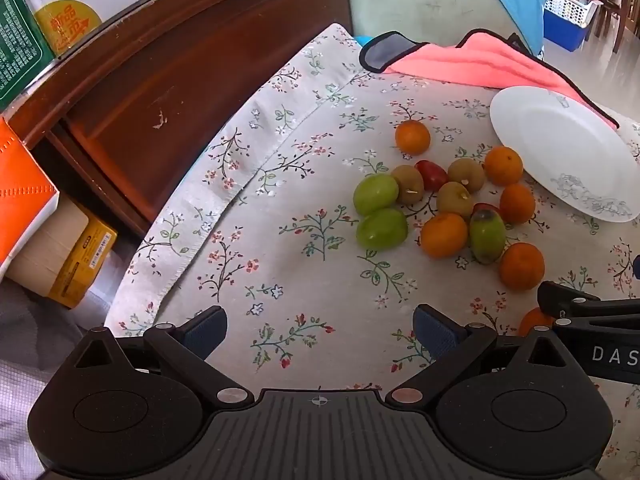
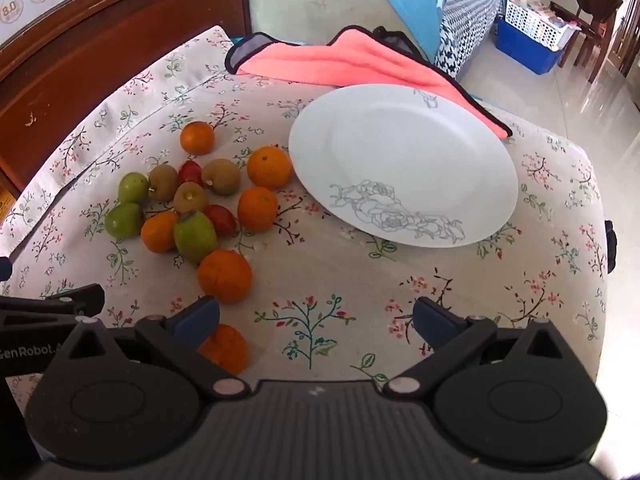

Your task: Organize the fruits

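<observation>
Both jaws stand wide apart and hold nothing: the left gripper (image 1: 320, 330) hovers over bare cloth, and the right gripper (image 2: 316, 320) hovers near the front edge of the table, with one orange (image 2: 224, 346) just beside its left finger, partly hidden under it.

All the fruits lie loose on the flowered tablecloth (image 2: 320, 280), in a close cluster to the left of the white plate (image 2: 404, 152). No fruit is on the plate yet, so I judge the task is not started. The plate is probably put there as the place to collect the fruits, and it is near enough for short carries. Its far rim rests on the pink towel (image 2: 352, 64), so it seems a little tilted; this I cannot say for sure.

Most fruits are round and have no clear direction: the nearest big orange (image 2: 225, 276), the brownish fruits (image 2: 221, 176), the small red ones (image 2: 219, 219). One green fruit (image 2: 195, 236) with a dark tip is longer than wide. In the left view this same fruit (image 1: 487, 236) has its long axis running roughly away from the camera, dark end on the far side. A grip across its short width looks easier, I think.
</observation>
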`<state>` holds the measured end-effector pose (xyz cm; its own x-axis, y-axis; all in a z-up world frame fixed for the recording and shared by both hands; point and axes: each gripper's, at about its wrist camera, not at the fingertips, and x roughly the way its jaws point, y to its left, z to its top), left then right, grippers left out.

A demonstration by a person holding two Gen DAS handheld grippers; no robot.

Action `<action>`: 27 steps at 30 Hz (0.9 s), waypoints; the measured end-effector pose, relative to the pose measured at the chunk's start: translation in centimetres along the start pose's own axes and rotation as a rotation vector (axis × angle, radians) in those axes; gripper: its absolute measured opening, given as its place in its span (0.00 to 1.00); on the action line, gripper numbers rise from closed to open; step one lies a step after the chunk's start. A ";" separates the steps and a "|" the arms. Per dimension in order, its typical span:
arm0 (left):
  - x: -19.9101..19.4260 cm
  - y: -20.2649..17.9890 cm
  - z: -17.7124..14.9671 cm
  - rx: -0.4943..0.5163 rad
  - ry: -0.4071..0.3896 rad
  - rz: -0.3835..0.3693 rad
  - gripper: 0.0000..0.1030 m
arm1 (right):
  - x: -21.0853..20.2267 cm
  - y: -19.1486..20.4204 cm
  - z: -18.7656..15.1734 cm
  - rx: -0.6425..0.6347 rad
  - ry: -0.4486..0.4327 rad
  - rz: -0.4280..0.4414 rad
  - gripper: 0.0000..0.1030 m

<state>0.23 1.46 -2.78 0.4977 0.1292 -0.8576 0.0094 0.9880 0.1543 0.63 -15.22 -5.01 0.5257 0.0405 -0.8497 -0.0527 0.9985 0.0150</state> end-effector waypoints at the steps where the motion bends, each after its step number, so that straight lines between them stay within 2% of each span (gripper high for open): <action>1: 0.0 0.0 0.0 0.000 0.000 0.001 0.97 | 0.0 0.0 0.0 -0.001 -0.001 -0.001 0.99; 27: -0.4 -0.5 0.1 0.005 -0.020 0.020 0.96 | -0.1 -0.2 -0.1 0.006 -0.003 0.002 0.99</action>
<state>0.16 0.91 -2.45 0.5152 0.1474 -0.8443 0.0037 0.9847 0.1742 0.51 -15.48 -4.99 0.5278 0.0431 -0.8483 -0.0489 0.9986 0.0203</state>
